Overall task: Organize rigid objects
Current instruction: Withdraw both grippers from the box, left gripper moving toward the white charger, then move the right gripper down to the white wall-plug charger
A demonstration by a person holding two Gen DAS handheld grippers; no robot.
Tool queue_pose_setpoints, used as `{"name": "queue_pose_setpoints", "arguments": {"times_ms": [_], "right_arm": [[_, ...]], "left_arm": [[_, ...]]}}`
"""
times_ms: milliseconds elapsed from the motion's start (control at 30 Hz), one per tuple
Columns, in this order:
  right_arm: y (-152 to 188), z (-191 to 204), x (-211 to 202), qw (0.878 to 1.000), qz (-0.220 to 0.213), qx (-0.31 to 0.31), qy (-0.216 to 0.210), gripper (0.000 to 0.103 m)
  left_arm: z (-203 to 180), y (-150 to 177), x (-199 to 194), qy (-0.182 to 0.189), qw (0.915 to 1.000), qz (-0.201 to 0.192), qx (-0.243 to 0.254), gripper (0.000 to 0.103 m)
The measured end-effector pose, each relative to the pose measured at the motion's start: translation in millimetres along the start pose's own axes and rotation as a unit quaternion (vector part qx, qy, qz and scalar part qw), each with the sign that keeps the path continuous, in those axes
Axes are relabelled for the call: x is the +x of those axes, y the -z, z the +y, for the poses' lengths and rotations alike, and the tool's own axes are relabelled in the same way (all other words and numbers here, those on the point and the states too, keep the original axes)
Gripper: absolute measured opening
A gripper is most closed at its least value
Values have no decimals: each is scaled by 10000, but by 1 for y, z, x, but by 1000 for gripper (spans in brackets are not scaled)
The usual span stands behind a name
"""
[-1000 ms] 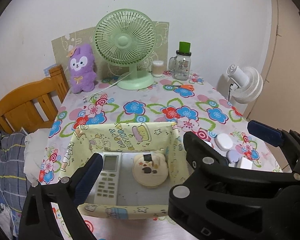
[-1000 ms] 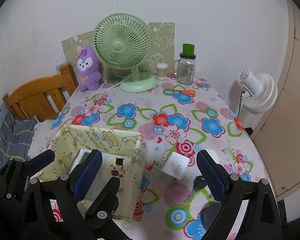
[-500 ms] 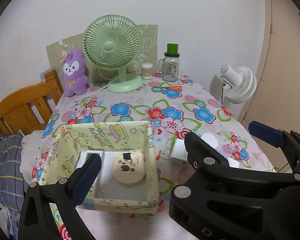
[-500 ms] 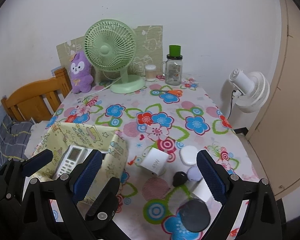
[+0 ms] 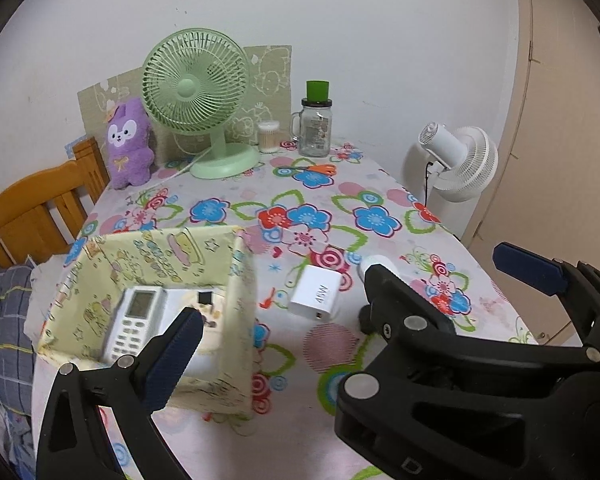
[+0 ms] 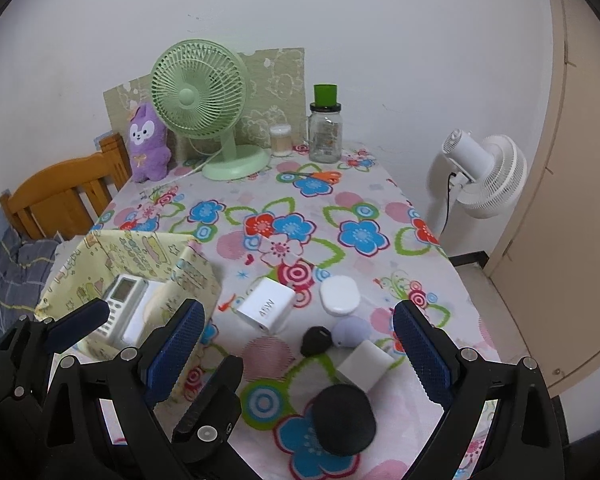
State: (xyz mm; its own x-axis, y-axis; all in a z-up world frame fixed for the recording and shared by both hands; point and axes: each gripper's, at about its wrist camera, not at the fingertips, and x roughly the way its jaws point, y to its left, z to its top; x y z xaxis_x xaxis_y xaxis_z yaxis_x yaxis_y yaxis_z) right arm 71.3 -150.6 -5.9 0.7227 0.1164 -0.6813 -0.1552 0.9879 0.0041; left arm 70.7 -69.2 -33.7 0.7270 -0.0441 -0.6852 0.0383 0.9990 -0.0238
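Observation:
A yellow fabric box (image 5: 236, 280) (image 6: 196, 276) stands on the flowered table at the left. It holds a white remote (image 5: 134, 318) (image 6: 118, 300) and a round cream object (image 5: 210, 320). Right of the box lie a white charger (image 6: 265, 311) (image 5: 316, 293), a white oval case (image 6: 339, 295), a small black piece (image 6: 317, 340), a lilac round piece (image 6: 350, 332), a white block (image 6: 364, 366) and a black round puck (image 6: 343, 420). My right gripper (image 6: 300, 356) is open and empty above these loose items. My left gripper (image 5: 352, 308) is open and empty, beside the box.
At the back stand a green fan (image 6: 204, 100), a purple plush (image 6: 146, 140), a glass jar with green lid (image 6: 326, 128) and a small cup (image 6: 281, 140). A wooden chair (image 6: 60, 196) is left; a white floor fan (image 6: 484, 176) is right of the table.
Both grippers have pulled back and shifted right, away from the box. More of the loose items right of the box has come into view. Both stay open.

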Motion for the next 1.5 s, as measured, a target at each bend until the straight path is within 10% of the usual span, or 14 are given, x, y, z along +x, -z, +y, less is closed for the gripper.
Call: {"name": "queue_pose_setpoints", "arguments": {"times_ms": [1500], "right_arm": [[81, -95, 62, 9988, 289, -120, 366, 97]], "left_arm": [[-90, 69, 86, 490, 9968, 578, 261, 102]]}}
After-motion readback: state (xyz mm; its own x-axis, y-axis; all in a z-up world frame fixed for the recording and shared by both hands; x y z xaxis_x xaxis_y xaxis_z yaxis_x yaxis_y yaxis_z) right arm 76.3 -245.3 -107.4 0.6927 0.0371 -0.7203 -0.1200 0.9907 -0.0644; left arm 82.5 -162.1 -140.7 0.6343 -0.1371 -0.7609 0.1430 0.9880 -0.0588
